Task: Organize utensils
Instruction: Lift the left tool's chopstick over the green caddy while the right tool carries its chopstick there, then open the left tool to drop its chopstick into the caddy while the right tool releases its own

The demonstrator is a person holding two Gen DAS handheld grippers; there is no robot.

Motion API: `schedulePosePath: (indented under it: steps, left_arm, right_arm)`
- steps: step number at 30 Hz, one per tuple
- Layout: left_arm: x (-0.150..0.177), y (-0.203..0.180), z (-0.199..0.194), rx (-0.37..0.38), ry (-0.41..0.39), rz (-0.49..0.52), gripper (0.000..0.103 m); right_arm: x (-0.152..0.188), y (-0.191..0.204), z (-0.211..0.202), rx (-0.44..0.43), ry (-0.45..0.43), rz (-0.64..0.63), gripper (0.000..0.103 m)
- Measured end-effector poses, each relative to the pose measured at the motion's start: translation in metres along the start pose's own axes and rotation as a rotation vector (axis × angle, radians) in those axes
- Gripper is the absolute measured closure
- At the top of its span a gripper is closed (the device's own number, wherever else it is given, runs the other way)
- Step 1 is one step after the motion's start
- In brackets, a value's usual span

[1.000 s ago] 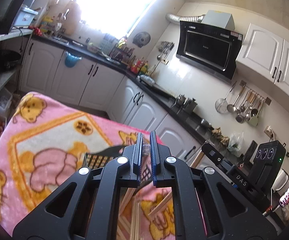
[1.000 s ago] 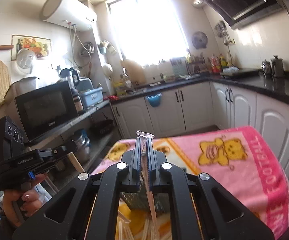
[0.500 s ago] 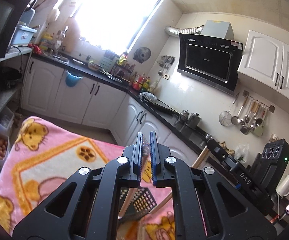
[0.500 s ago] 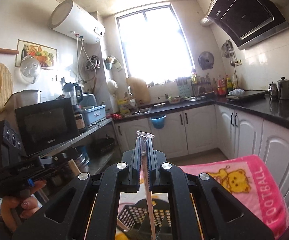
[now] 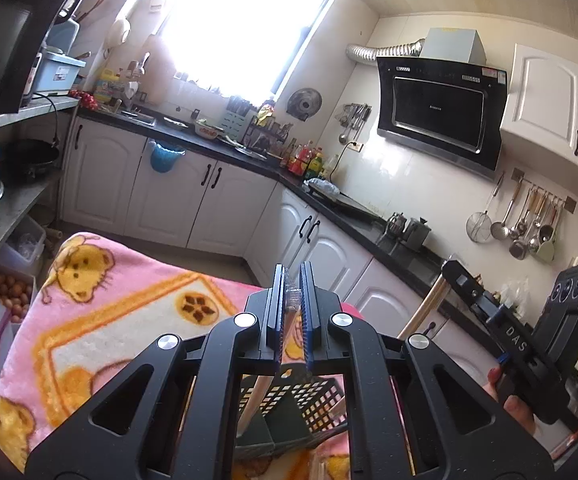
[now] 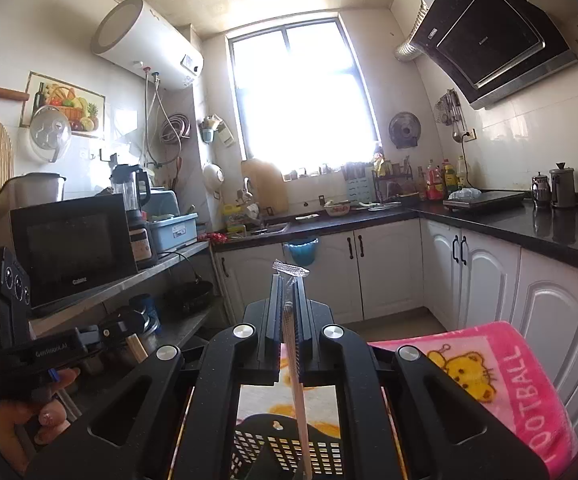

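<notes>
A: Left gripper [image 5: 292, 312]? Jaws closed on wrapped chopsticks [image 5: 263, 390], clear wrapper tip poking out between the pads, stick end hanging down toward the black mesh basket [image 5: 309, 398].

B: Right gripper [image 6: 288, 312] same deal, clamped on its own wrapped chopsticks [image 6: 297, 380], wrapper top sticking up past the fingers. Held at the top end so the bottom can drop straight in, my guess.

A: Basket [image 6: 289, 446] sits near, on the pink bear blanket [image 5: 101, 300], right below both grippers. More loose sticks may lie at the near edge, too cut off to tell.

B: Obstacles? Each gripper is just beside the other; the person's hand [image 6: 29, 416] on the left one is close. The two could bump over one basket. Cabinets [image 6: 393, 268] and counter far, irrelevant.
</notes>
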State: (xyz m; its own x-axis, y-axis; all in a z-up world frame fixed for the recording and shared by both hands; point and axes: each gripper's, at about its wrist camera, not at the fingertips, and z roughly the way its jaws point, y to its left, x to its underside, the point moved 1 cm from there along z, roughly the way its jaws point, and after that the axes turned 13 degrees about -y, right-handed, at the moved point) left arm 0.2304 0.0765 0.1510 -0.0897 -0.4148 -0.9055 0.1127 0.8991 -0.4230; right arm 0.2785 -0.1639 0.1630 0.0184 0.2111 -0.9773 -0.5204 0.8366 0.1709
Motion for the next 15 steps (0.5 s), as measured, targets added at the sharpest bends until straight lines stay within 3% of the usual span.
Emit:
schedulePosePath:
  steps: [15]
  left_arm:
    - [0.041, 0.007, 0.004, -0.012, 0.021, 0.033, 0.099]
  right_arm:
    - [0.047, -0.014, 0.005, 0.053, 0.023, 0.023, 0.097]
